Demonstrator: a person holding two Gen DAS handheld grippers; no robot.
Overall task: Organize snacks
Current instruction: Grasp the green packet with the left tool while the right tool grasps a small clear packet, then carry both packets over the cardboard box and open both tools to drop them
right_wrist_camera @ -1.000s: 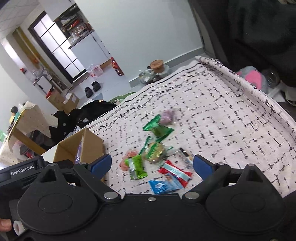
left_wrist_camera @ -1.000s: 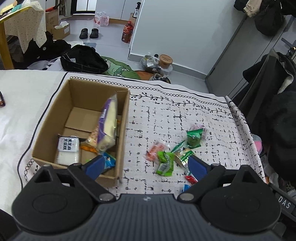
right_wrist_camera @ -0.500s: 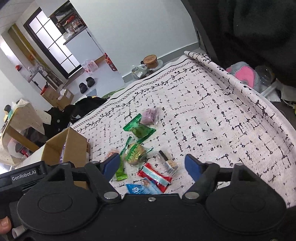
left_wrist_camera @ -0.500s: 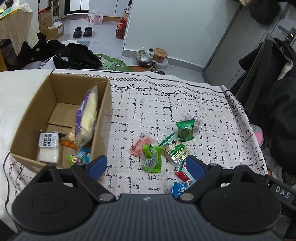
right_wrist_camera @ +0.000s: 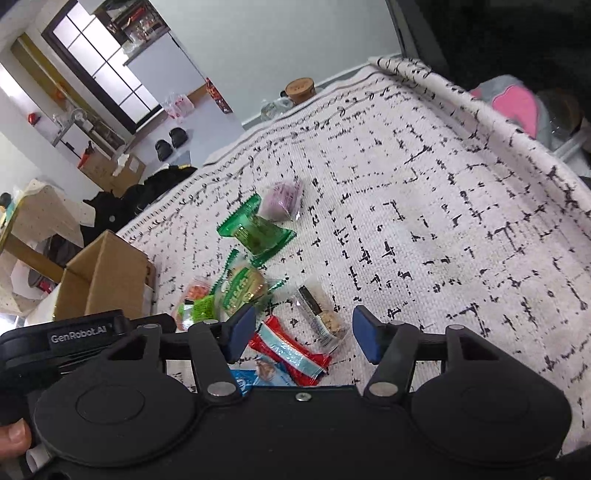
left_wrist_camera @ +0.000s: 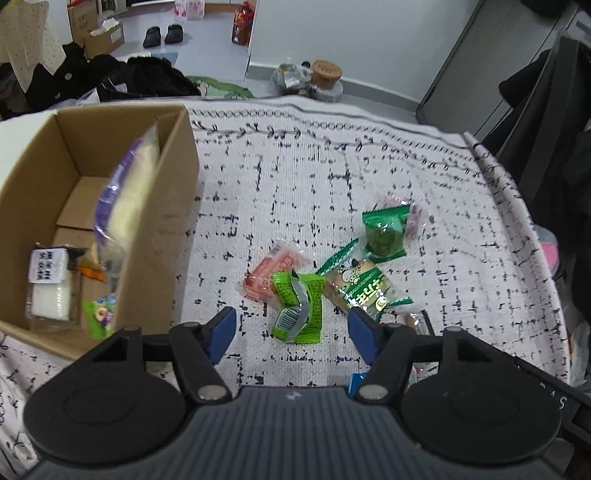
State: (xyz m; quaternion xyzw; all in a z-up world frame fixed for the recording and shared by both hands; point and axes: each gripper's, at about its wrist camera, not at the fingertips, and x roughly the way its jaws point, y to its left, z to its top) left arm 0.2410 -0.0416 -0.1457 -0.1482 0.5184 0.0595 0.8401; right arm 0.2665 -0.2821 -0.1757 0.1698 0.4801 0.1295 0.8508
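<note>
In left view only, box [left_wrist_camera: 162, 206] contents; both grippers' jaws wide apart, empty.

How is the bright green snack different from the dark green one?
The bright green snack is a crumpled, folded-over packet with a silver strip and barcode showing; the dark green snack lies flat and holds something round. The bright one overlaps a pink snack; the dark one overlaps a purple snack. Both lie loose on the cloth.

Probably a lived-in home: slippers [left_wrist_camera: 165, 35] on the floor, clothes [left_wrist_camera: 144, 79] heaped, a patterned tablecloth [left_wrist_camera: 369, 177]
</note>
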